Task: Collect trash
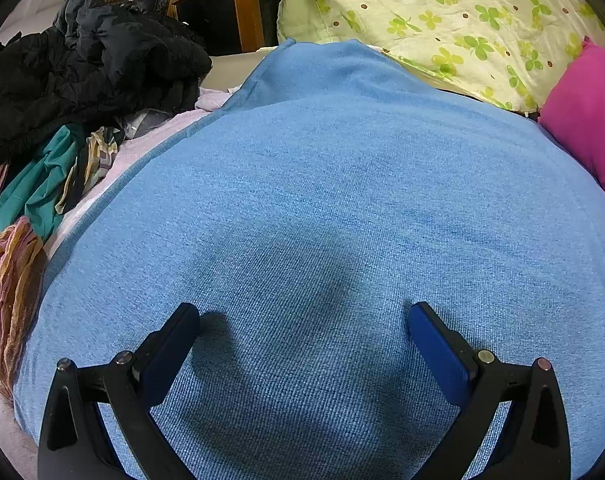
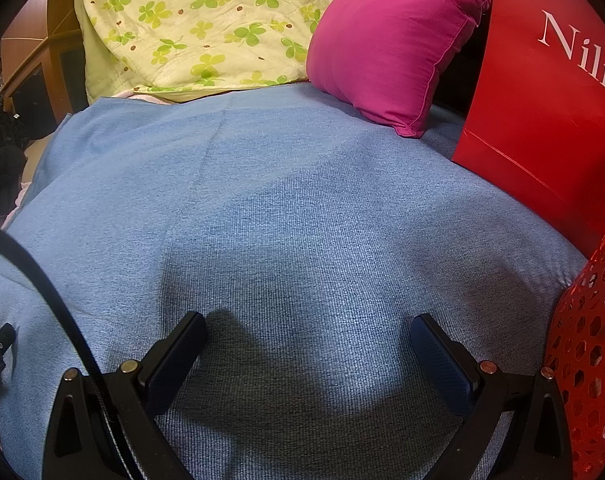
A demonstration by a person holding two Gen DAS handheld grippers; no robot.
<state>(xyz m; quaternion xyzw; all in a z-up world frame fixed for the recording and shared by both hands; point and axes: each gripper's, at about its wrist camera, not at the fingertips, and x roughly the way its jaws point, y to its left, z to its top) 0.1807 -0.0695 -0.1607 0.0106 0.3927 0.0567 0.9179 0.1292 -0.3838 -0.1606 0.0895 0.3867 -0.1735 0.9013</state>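
Left wrist view: the left gripper (image 1: 304,320) hangs spread and empty over a blue blanket (image 1: 322,200); no trash shows. Right wrist view: the right gripper (image 2: 308,330), spread likewise, beside a red mesh basket (image 2: 590,340) holding pale scraps.

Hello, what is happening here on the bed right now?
A person holds two tongs over a blue blanket, meant for collecting trash. The left tongs and right tongs are both open and empty. No trash shows on the blanket. A red mesh basket and a red bag stand at the right; clothes are piled at the left.
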